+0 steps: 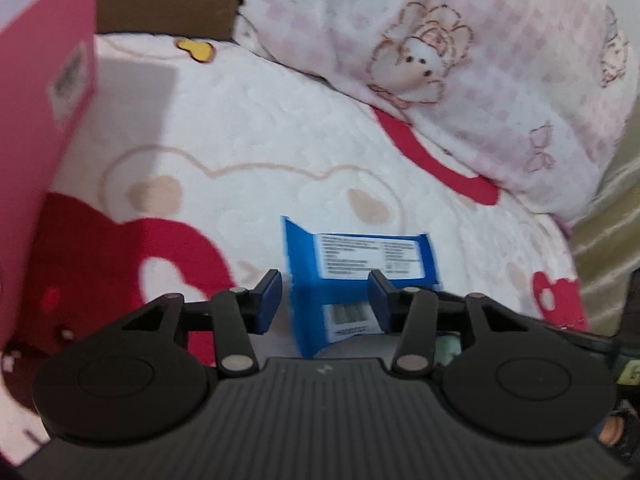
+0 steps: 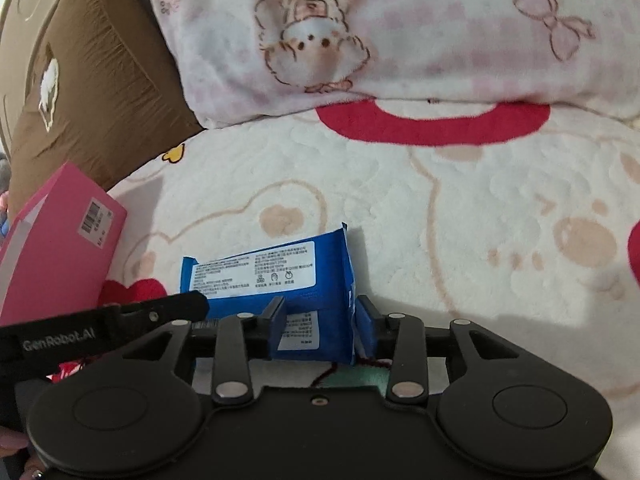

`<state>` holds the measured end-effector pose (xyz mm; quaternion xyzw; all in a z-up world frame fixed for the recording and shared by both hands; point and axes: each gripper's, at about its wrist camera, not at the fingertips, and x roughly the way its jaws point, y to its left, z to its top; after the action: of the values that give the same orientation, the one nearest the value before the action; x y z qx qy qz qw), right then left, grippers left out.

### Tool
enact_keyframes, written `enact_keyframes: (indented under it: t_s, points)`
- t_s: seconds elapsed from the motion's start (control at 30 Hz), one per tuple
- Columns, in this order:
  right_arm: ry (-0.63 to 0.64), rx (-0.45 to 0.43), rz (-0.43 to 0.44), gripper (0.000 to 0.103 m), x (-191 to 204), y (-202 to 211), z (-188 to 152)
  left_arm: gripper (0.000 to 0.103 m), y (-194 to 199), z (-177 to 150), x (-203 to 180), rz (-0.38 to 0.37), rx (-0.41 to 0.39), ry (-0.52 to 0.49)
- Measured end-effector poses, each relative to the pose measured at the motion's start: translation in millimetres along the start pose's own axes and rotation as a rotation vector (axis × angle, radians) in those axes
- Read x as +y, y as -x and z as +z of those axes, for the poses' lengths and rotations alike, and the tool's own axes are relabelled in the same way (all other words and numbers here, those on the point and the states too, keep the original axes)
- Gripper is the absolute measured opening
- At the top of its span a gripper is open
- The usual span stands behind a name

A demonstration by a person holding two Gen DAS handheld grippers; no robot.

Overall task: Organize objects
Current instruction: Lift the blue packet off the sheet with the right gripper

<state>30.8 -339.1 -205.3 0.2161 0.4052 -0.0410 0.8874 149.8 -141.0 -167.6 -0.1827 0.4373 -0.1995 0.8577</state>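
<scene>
Blue packet (image 2: 272,280) sits on the bed (image 2: 460,220) at 6 o'clock, between both tools' pads: right tool (image 2: 320,322) and left tool (image 1: 324,300) look slightly parted, not clamping. Pink box (image 2: 60,248) stands at 9 o'clock. Looks like sorting's barely begun.

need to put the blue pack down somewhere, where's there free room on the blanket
Free: the wide white stretch of blanket right of the blue pack, running up to the red arc below the pink pillow; also a smaller patch between the pack and the yellow print. Crowded: the left side, with the pink box, the brown cushion and both grippers.
</scene>
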Motion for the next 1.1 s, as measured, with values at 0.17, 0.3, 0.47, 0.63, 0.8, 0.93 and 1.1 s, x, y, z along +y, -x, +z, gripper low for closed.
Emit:
enact_keyframes:
  t_s: [0.17,0.3,0.47,0.63,0.8,0.93,1.1]
  points:
    - [-0.016,0.004,0.044,0.043,-5,-3,-4,0.032,-4,-7,-2,-0.032,-0.020,0.001]
    - [0.044,-0.004,0.034,0.044,6,0,-7,0.032,-1,-12,-14,0.003,-0.021,-0.054]
    - [0.036,-0.008,0.042,0.045,3,-4,-10,0.032,4,-20,-12,-0.017,-0.035,-0.020]
    - [0.025,-0.020,0.053,0.045,4,-1,-14,0.032,8,-18,-9,-0.021,-0.028,0.033]
    - [0.067,0.001,0.025,0.046,16,5,-21,0.032,14,-19,-6,-0.038,0.001,0.067]
    - [0.064,0.013,0.014,0.046,19,12,-20,0.032,22,-17,-6,-0.049,0.016,0.062]
    - [0.091,0.015,0.013,0.047,32,22,-27,0.032,34,-18,-13,-0.009,0.036,0.001]
